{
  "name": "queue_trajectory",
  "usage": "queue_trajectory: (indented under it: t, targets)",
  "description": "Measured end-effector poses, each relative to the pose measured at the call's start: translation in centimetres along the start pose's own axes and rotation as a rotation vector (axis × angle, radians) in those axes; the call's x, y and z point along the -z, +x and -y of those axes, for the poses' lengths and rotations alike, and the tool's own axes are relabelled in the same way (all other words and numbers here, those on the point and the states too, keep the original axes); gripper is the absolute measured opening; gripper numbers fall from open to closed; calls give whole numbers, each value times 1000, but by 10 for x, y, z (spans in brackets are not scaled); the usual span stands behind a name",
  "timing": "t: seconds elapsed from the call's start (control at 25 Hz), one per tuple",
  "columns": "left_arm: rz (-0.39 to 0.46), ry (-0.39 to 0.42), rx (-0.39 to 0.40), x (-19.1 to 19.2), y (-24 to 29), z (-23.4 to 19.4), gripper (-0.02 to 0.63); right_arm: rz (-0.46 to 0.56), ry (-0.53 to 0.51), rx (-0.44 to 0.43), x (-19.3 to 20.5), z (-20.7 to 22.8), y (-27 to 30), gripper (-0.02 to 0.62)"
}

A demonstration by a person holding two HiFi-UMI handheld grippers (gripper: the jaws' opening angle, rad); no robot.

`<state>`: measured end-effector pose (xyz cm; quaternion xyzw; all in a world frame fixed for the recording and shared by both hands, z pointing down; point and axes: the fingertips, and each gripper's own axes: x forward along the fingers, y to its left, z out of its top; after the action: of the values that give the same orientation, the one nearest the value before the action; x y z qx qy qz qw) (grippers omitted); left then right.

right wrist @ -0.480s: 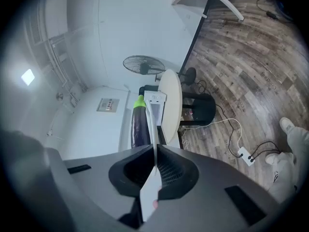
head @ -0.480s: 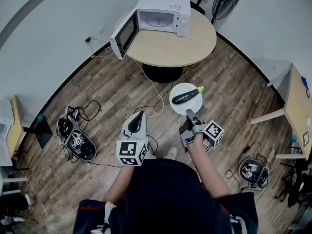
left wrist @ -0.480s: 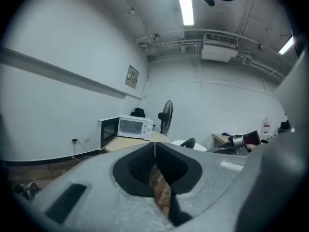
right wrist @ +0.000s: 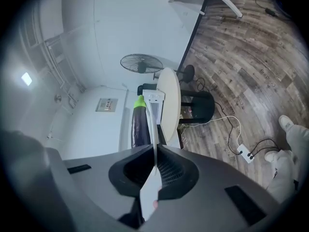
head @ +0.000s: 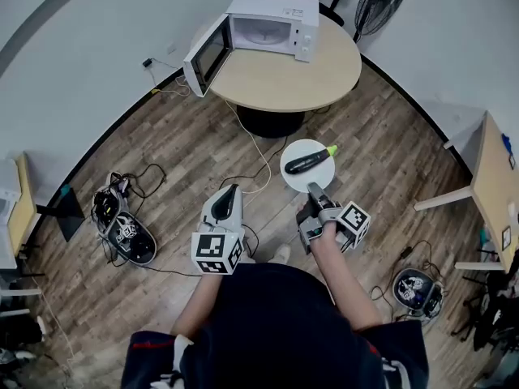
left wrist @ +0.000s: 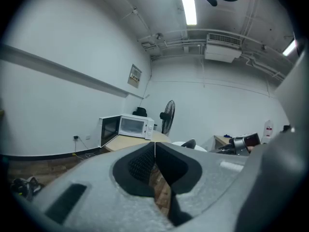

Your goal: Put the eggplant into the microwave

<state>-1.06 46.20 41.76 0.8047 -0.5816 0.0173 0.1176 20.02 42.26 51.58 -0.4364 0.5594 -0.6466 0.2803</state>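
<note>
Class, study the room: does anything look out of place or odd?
Yes: a white cable trails across the floor from the table toward the person's shoe, and tangled gear lies loose at left. The microwave door hanging open suits the task.

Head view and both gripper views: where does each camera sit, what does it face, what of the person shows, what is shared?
Head view: on the head, facing steeply down; arms, torso, left tongs, right tongs.
Left gripper view: on the shut, empty left tongs, facing the microwave.
Right gripper view: on the right tongs, shut on the plate bearing the eggplant; shoe visible.
Shared: microwave, in head and left views.
</note>
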Motion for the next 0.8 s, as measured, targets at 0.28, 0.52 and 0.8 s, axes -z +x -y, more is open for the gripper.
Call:
queue_trajectory:
  t: [0.28,0.52,0.8]
  targets:
    - [1,33,-23,0,14,20,20,-35,-5,10,-19,10,-1,20]
    - [-5,24,-43,12,31,41,20,-64,-4,15,-43,20,-2,20]
    - [-41,37,-46,24,44,53,20,-75,16,16,-62,33,6,20]
